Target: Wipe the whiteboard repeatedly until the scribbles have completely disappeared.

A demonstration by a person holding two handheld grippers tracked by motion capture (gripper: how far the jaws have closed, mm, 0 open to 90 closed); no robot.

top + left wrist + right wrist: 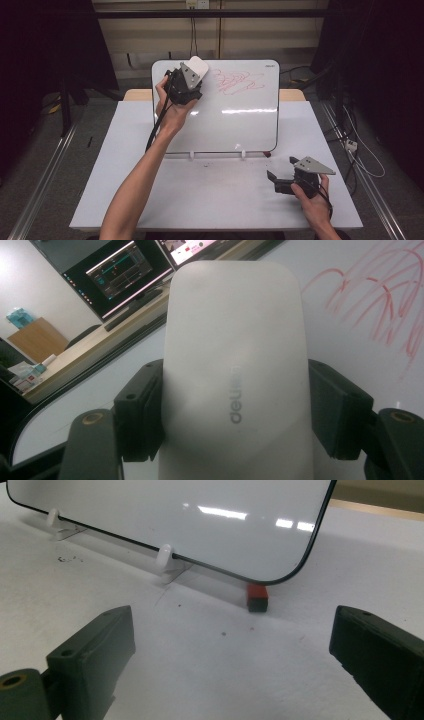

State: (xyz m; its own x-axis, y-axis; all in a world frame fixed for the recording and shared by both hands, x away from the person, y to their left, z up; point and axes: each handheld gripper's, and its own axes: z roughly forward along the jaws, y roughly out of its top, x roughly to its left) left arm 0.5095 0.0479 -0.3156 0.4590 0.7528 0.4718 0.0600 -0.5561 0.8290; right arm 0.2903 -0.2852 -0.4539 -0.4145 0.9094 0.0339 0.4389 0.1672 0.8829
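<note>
A white, rounded plastic whiteboard eraser [235, 370] is clamped between the jaws of the left gripper [192, 75], held up against the upper left part of a glossy white whiteboard with a thin dark rim [235, 117] that stands upright on small white clip feet [164, 555] toward the far side of the table. The left gripper view shows grey lettering on the eraser's back that reads "deli", and the high view shows a small dark logo at the board's top right corner, too small to read. Red marker scribbles [239, 82] cover the upper middle of the board, just right of the eraser. The right gripper [280, 180] rests low near the table's near right corner in the person's right hand [312, 197], its jaws wide apart and holding nothing. The right gripper view shows a small red and black block [257, 597] on the table just under the board's rounded lower right corner, seen in the high view as a dark speck. The left gripper view alone shows computer monitors [120, 275] and a wooden desk beyond the board. The white tabletop [200, 195] carries faint dark smudges and specks, and it stands on grey floor between metal rails [40, 185], with cables on the right and dark curtains on both sides.
</note>
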